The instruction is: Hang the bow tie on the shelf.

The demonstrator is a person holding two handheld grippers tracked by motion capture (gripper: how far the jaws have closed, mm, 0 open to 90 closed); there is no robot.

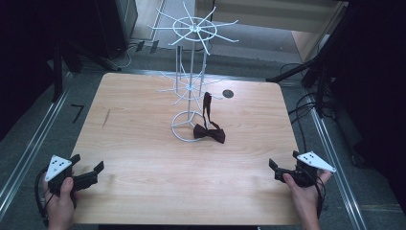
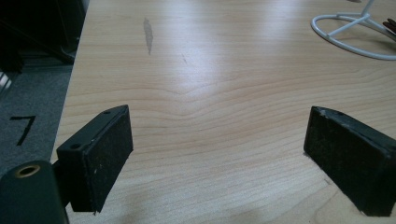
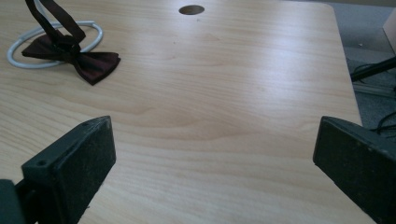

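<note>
while near table [image 1: 143, 191] edge, both claws wide

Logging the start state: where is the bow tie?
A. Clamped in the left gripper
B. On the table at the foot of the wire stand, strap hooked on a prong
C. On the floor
B: the bow tie lies by the wire stand base, strap up on a prong.
</note>
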